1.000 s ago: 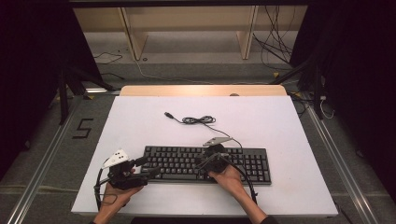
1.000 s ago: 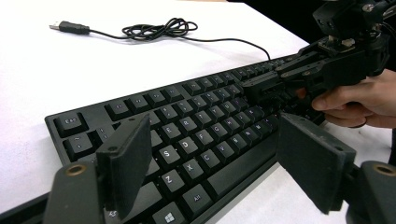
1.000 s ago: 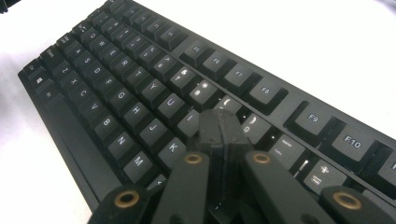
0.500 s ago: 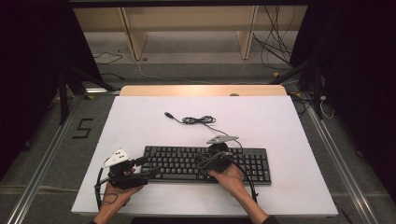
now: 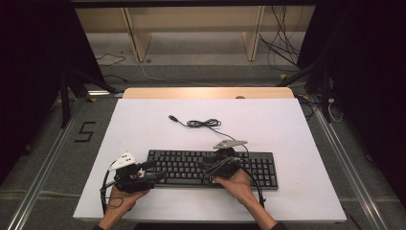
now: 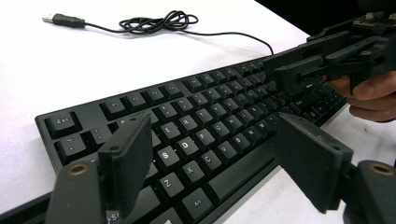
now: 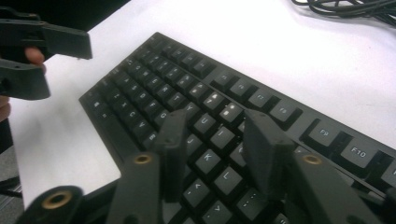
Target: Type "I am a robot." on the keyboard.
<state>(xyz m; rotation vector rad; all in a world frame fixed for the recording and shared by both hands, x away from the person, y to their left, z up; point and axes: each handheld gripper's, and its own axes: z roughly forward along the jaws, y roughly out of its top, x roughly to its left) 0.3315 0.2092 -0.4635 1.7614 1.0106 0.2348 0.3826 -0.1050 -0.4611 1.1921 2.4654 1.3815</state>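
Observation:
A black keyboard (image 5: 191, 165) lies across the near half of the white table (image 5: 287, 129). Its thin black cable (image 5: 203, 123) is coiled behind it and ends in a loose USB plug (image 5: 172, 117). My left gripper (image 5: 155, 171) is at the keyboard's left end, open, its jaws wide apart over the keys (image 6: 196, 107) with nothing between them (image 6: 215, 135). My right gripper (image 5: 206, 167) hovers low over the middle keys, pointing left. Its jaws have just been opening; they stand apart (image 7: 217, 122) with only keys (image 7: 154, 84) beneath them. Each gripper faces the other (image 6: 289, 70) (image 7: 51, 63).
The table's far half is bare white apart from the cable. A wooden strip (image 5: 206, 92) edges the table's back. Metal floor rails (image 5: 43, 167) run along both sides, and loose wires (image 5: 282, 52) lie on the floor beyond.
The right gripper has shifted slightly to the right over the keyboard and its jaws have spread apart. The left gripper and the keyboard have stayed put.

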